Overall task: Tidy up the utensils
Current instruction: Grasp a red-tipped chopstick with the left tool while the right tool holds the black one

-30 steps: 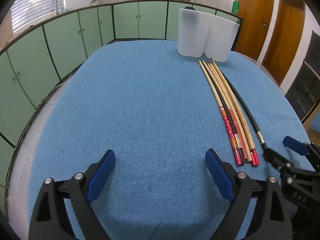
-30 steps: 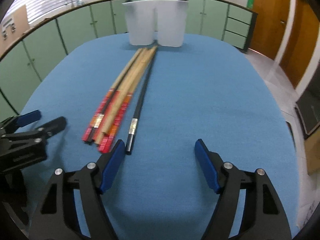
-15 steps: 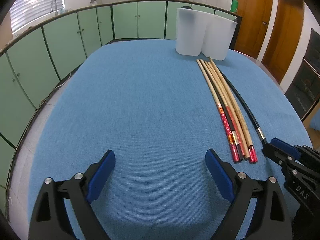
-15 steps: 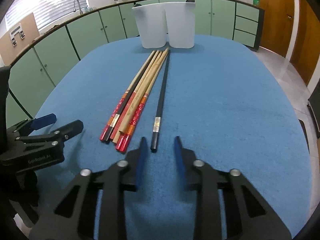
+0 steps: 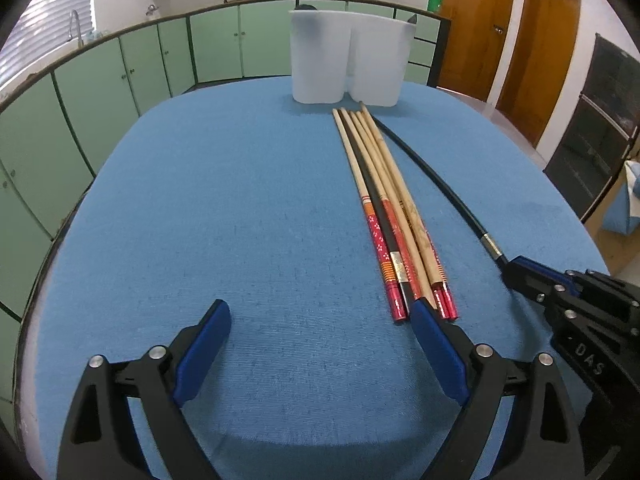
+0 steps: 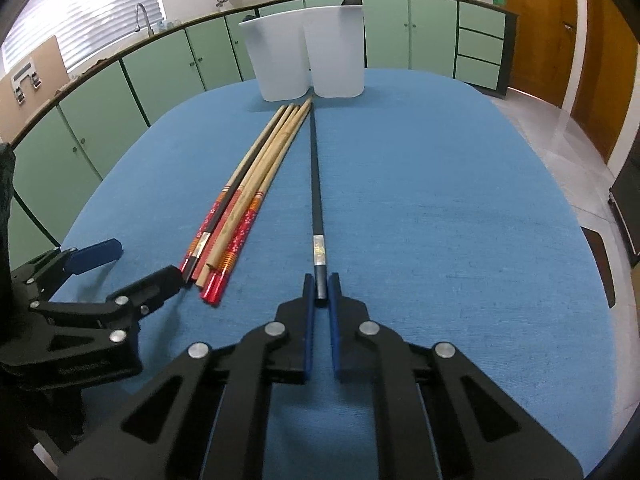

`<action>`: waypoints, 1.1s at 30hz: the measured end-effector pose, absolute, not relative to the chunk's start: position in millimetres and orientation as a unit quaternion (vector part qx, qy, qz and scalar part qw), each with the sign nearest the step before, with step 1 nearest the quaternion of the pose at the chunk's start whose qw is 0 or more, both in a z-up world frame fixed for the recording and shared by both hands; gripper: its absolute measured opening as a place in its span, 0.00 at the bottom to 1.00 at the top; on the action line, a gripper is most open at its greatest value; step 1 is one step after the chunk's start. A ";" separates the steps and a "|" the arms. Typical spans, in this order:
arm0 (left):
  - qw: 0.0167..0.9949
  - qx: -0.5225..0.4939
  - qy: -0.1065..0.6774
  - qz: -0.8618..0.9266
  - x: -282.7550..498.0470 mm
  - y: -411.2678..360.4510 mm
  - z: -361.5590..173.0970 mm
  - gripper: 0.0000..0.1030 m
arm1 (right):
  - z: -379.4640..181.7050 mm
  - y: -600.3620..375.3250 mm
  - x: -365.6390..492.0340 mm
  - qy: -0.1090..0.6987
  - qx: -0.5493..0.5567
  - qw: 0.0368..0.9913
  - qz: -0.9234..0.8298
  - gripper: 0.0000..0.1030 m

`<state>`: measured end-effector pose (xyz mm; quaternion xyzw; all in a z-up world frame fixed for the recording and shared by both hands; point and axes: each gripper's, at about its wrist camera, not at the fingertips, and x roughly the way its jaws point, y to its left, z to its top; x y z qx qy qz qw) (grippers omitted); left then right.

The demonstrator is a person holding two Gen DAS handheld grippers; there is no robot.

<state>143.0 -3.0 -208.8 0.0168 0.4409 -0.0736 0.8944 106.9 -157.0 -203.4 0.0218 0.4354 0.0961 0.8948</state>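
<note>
Blue tabletop (image 6: 440,200) work has barely begun: right claw (image 6: 321,280) pinches the black chopstick (image 6: 316,184), left claw (image 5: 320,328) gapes empty, other chopsticks (image 6: 256,184) lie before the white holder (image 6: 308,52).

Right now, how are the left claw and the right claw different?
The left claw stands wide open with only blue cloth between its pads; the right claw is shut on the near end of the lone black chopstick. The left claw sits beside the bundle of wooden chopsticks; the right claw is apart from it. Both have blue pads and point toward the white holders.
</note>
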 end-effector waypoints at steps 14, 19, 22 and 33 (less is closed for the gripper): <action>0.896 0.018 0.441 -0.051 139.3 5.8 -207.7 0.87 | -205.2 -154.1 106.6 0.439 0.016 0.893 0.095 0.08; 0.895 0.027 0.443 -0.050 143.2 2.6 -209.5 0.85 | -205.2 -153.4 108.0 0.441 0.007 0.892 0.100 0.09; 0.896 0.026 0.439 -0.052 144.5 1.9 -207.9 0.74 | -205.3 -152.3 108.3 0.441 0.002 0.892 0.098 0.09; 0.897 0.023 0.428 -0.105 139.9 -13.0 -205.4 0.06 | -205.6 -157.9 107.3 0.436 0.021 0.893 0.107 0.06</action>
